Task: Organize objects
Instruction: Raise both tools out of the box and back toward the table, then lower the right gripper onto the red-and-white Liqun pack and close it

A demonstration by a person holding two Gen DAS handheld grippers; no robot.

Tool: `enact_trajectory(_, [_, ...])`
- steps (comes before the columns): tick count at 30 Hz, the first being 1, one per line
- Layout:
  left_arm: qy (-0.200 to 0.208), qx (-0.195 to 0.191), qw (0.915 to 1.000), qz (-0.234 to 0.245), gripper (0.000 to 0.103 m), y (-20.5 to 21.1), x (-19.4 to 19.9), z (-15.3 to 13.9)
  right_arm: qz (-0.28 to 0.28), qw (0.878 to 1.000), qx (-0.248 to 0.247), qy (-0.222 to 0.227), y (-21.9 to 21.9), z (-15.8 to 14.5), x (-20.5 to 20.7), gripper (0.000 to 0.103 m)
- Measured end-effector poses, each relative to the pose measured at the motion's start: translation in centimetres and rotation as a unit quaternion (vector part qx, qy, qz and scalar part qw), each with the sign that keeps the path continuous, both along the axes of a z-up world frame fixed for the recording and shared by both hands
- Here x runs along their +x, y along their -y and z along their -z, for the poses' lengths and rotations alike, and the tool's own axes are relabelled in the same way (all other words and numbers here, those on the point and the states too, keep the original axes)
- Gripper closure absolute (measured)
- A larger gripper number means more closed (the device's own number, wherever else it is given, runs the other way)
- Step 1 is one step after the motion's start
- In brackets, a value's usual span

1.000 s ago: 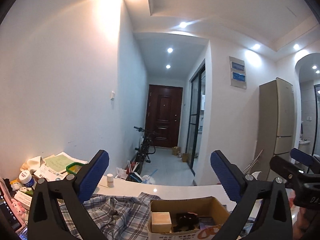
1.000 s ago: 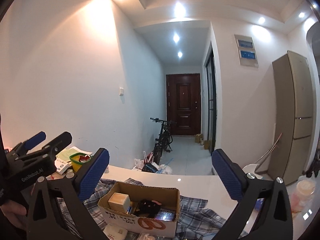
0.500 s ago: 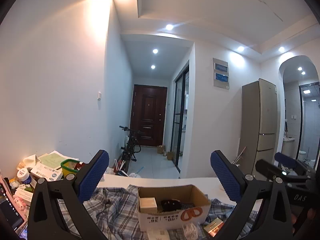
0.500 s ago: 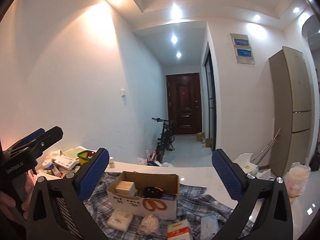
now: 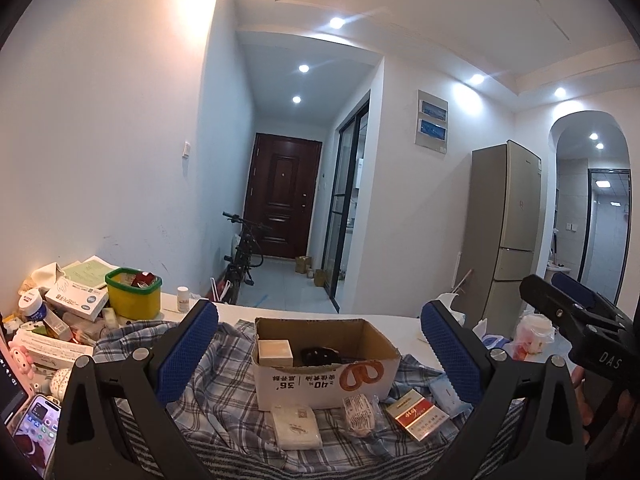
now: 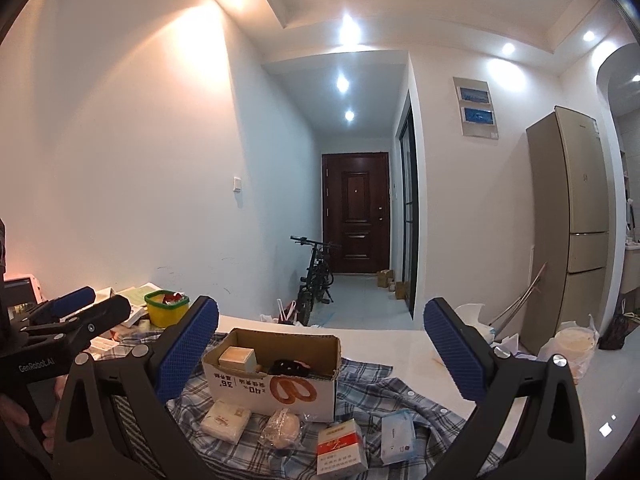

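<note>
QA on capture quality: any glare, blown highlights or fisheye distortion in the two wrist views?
Left wrist view: strong barrel distortion with black vignette corners; ceiling spotlight flares, warm hotspot on the wall; cardboard box stays sharp. Right wrist view: same curvature, spotlight blown out, small reflections on the glossy white table, box legible.

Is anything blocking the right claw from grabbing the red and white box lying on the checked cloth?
Nothing visible does. The right claw is open above the table, and the flat red and white box lies uncovered on the blue checked cloth, in front of the open brown cardboard box.
</note>
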State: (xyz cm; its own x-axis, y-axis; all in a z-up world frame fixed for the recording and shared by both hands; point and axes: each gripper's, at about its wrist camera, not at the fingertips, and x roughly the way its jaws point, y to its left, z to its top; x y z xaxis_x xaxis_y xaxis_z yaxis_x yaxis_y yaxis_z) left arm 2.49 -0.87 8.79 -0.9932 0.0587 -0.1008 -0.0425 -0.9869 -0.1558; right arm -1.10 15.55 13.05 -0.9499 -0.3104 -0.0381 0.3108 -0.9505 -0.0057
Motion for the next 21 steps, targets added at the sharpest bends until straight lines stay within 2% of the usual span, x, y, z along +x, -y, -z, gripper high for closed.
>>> enact_trajectory(6, [0.022,0.002,0.9997,0.007,0.000,-0.2,-0.7,1.0,0.009,1.000,0.001,0.016,-0.5,0.5,-0.6,0.000])
enact_trajectory(11, [0.069,-0.015,0.9975,0.011,0.000,-1.0,-1.5,4.3,0.041,0.998,0.007,0.044,-0.8,1.8,-1.3,0.000])
enact_trajectory(16, [0.133,0.017,0.9905,0.031,0.000,-0.7,-2.4,8.2,0.043,0.994,0.017,0.098,-1.0,4.2,-2.4,0.000])
enact_trajectory(21, [0.155,0.019,0.9869,0.039,0.000,-1.1,-4.1,8.8,0.062,0.990,0.025,0.128,-1.9,5.3,-3.4,0.000])
